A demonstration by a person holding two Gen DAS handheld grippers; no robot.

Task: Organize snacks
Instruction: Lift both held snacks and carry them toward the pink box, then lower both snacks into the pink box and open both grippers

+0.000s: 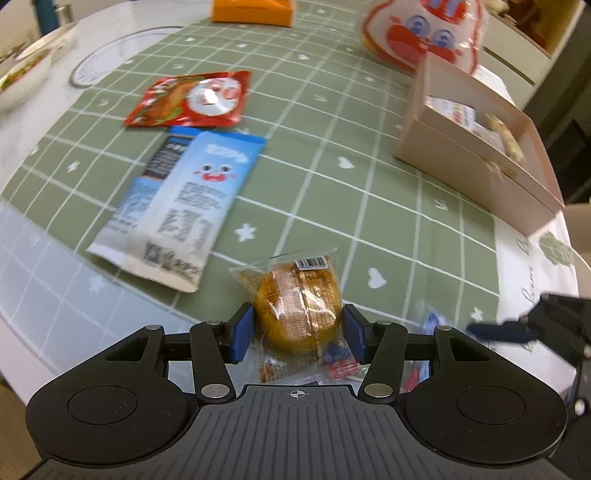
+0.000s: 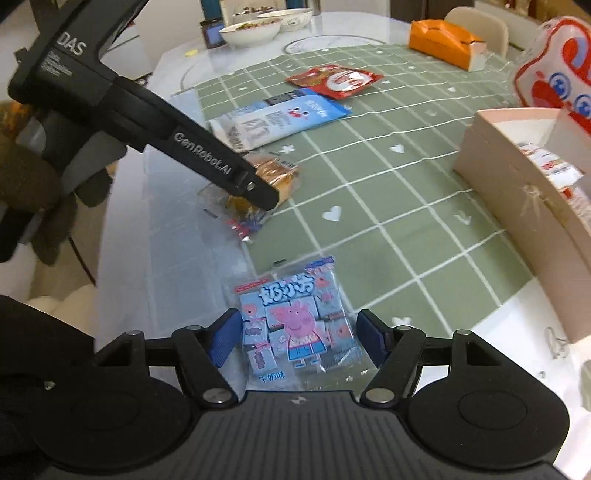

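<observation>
My left gripper [image 1: 298, 334] is shut on a wrapped yellow cake [image 1: 298, 310], its blue pads pressing both sides; it also shows in the right wrist view [image 2: 275, 177] low over the green mat. My right gripper [image 2: 298, 338] is open around a blue Peppa Pig snack packet [image 2: 295, 325] lying on the table near the front edge, pads apart from it. A pink open box [image 1: 476, 166] with several snacks inside stands at the right, also in the right wrist view [image 2: 517, 192].
A blue-and-white packet [image 1: 188, 206] and a red packet [image 1: 192, 98] lie on the green checked mat [image 1: 332, 129]. An orange box [image 2: 443, 42] and a big red-and-white bag [image 1: 424, 33] stand at the back. Bowls [image 2: 255, 29] sit at the far edge.
</observation>
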